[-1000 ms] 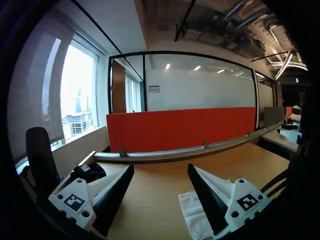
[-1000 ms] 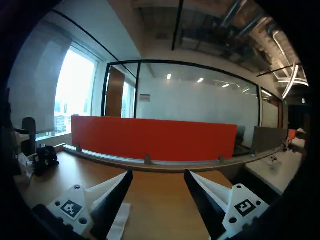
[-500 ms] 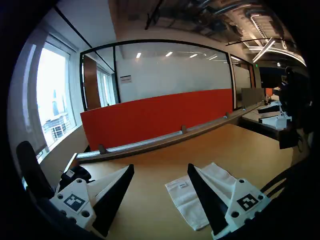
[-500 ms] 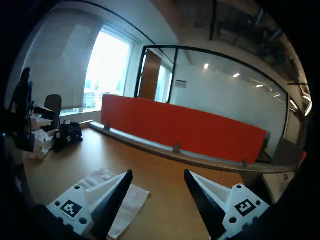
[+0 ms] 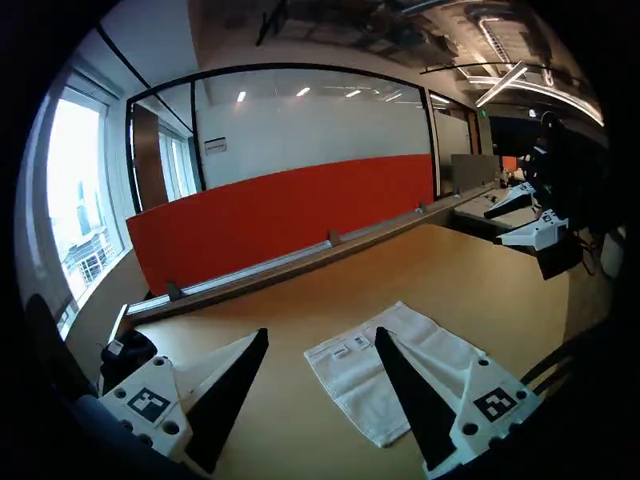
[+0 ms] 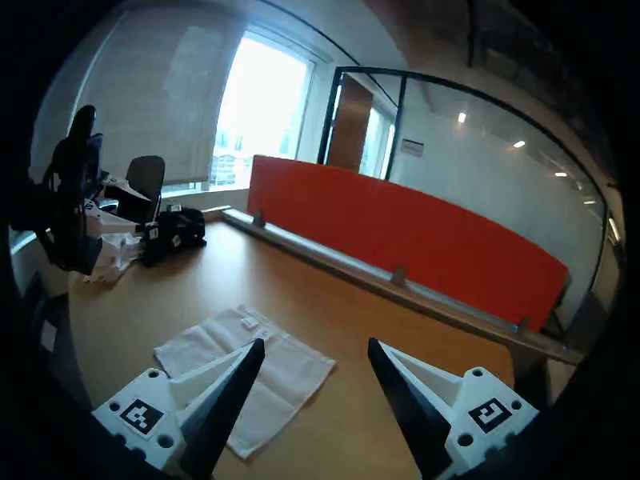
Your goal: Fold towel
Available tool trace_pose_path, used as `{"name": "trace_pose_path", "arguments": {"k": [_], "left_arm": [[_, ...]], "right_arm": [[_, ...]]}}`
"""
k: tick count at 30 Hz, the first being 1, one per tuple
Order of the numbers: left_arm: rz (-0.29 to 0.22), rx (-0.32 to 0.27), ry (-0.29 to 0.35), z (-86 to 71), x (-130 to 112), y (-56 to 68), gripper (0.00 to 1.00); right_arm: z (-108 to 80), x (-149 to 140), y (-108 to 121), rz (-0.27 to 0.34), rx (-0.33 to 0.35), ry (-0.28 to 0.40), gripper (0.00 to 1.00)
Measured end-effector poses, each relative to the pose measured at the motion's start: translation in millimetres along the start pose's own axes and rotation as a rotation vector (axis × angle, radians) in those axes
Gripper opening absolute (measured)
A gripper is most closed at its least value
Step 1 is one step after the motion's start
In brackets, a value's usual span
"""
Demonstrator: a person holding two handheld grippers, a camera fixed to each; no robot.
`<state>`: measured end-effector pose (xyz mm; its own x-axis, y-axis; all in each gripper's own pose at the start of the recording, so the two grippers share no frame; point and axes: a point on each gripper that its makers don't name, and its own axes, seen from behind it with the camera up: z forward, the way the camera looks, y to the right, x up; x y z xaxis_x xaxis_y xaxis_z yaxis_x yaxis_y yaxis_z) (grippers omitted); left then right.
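Towel (image 5: 352, 376) now fuller in view, flat beneath left tool (image 5: 320, 331), right tool (image 6: 315, 342), both spread.

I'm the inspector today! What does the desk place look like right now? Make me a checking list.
Surface: wooden desk, flat.
Job's things: white towel lying flat on the desk, small tag on top; nothing grips it.
Clutter: black bag and crumpled white stuff at the desk's window end.
Grippers: left gripper and right gripper both open, holding nothing.
Cables: nothing seen.
Surroundings: orange divider along the desk's far edge, bright window, glass wall behind.
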<state>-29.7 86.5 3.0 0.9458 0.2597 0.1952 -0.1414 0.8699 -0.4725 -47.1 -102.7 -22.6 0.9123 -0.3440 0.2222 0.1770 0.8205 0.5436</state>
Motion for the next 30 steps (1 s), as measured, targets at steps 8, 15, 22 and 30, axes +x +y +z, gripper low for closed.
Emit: {"name": "trace_pose_path", "arguments": {"k": [8,15,22,30], "left_arm": [[0.003,-0.034,-0.059,9.2,-37.5,21.8,0.99],[0.014,-0.07,-0.112,17.4,-70.7,40.9,0.99],[0.031,-0.099,-0.157,25.9,-97.7,57.3,0.99],[0.031,-0.126,-0.205,35.9,-127.1,70.4,0.99]], "right_arm": [[8.9,-30.7,-21.3,-0.021,0.051,-0.054,1.0],[18.6,-58.8,-38.1,-0.021,0.084,-0.092,1.0],[26.7,-88.6,-51.0,-0.019,0.118,-0.137,1.0],[35.7,-120.2,-62.3,-0.005,0.146,-0.187,1.0]]}}
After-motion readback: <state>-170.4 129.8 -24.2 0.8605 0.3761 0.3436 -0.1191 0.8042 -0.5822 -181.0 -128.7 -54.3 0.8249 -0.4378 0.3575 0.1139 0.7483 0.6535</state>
